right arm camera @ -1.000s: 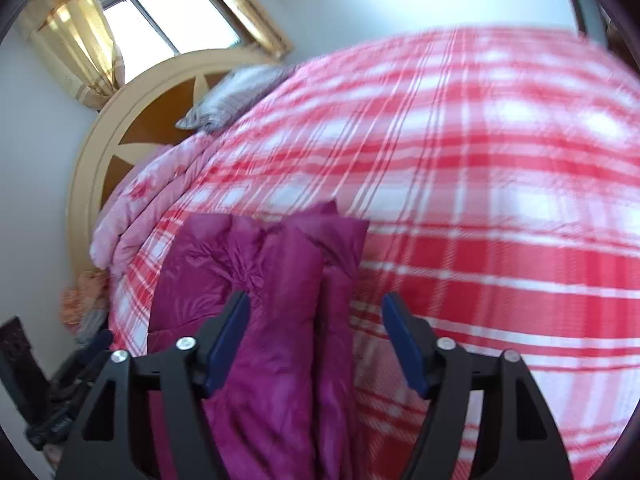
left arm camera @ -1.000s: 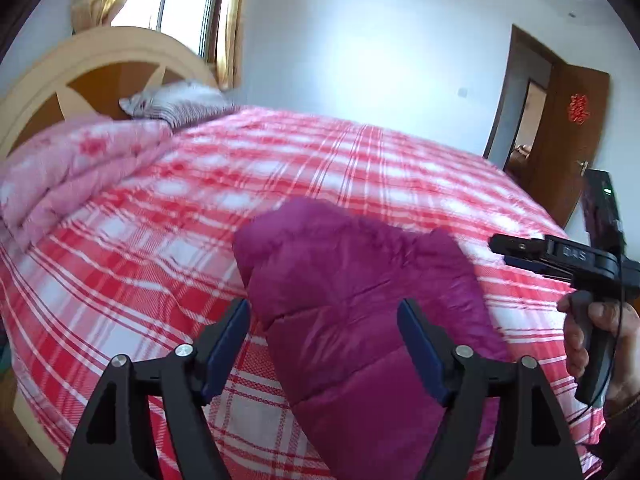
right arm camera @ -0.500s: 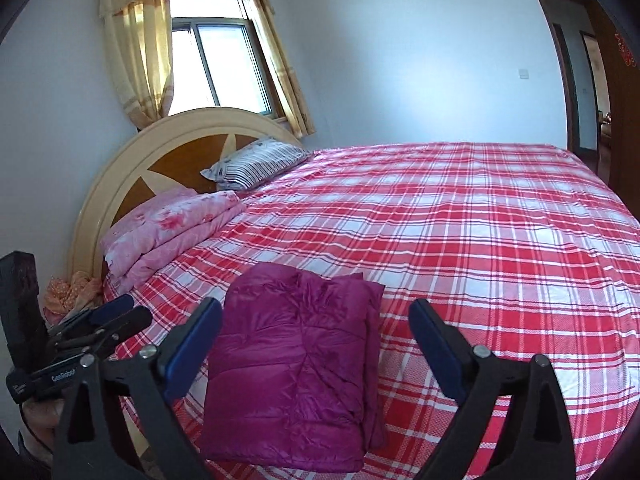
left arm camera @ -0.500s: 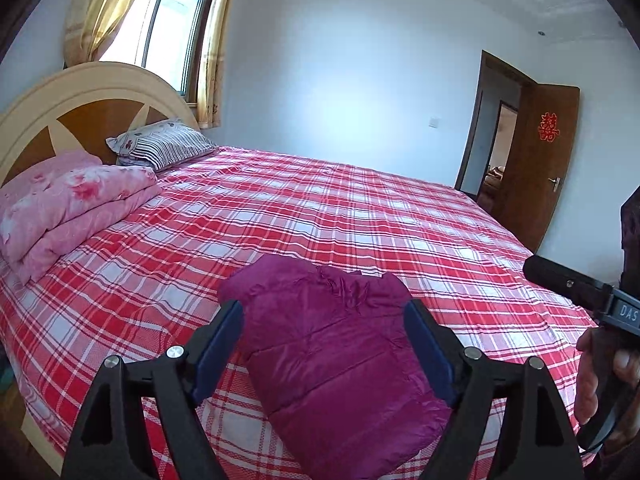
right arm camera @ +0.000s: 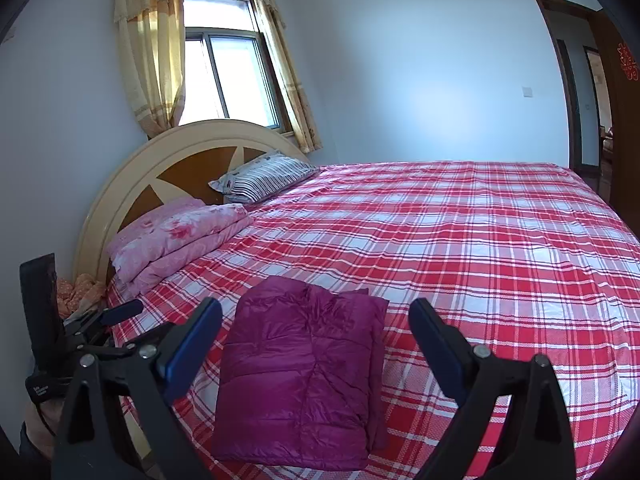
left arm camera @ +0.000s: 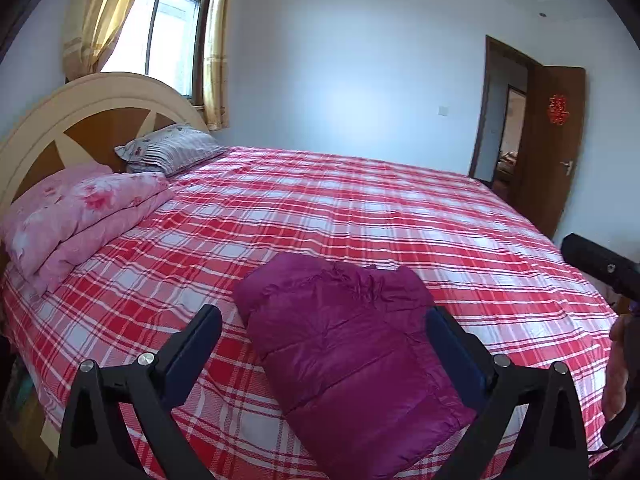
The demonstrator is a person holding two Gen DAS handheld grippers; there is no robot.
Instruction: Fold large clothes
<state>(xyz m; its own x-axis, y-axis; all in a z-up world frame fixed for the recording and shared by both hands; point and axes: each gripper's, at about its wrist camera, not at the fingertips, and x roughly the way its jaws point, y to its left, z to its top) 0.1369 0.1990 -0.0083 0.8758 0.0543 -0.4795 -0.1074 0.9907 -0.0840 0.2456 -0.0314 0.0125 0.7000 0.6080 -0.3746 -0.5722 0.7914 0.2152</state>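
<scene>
White walls are surrounding a wide bed (left arm camera: 360, 208) covered with a red-and-white plaid sheet, and we are taking that bed as our landmark. At its head we are seeing a rounded cream and brown wooden headboard (right arm camera: 180, 160), with a striped grey pillow (right arm camera: 264, 176) leaning against it and a folded pink floral quilt (right arm camera: 176, 236) lying just beside the pillow. Behind the headboard, a window with yellow curtains (right arm camera: 152, 64) is letting in daylight. Past the far side of the bed, a brown wooden door (left arm camera: 554, 148) is standing open.

Near the bed's closest edge, the puffy magenta quilted jacket (right arm camera: 304, 364) is lying folded into a compact rectangle, flat on the plaid sheet.

We are holding the left tool (left arm camera: 324, 344) above that edge with its blue-padded fingers (left arm camera: 456, 356) spread wide; its jaws have just been opening, and the jacket is lying beyond them on the sheet, not pressed by either pad. The right tool (right arm camera: 316, 340) is likewise spread wide, its jaws having just been opening, with the jacket showing in the gap between them and free of both pads. In the right wrist view, the left tool's black body is showing off the bed's near corner on the headboard side.
</scene>
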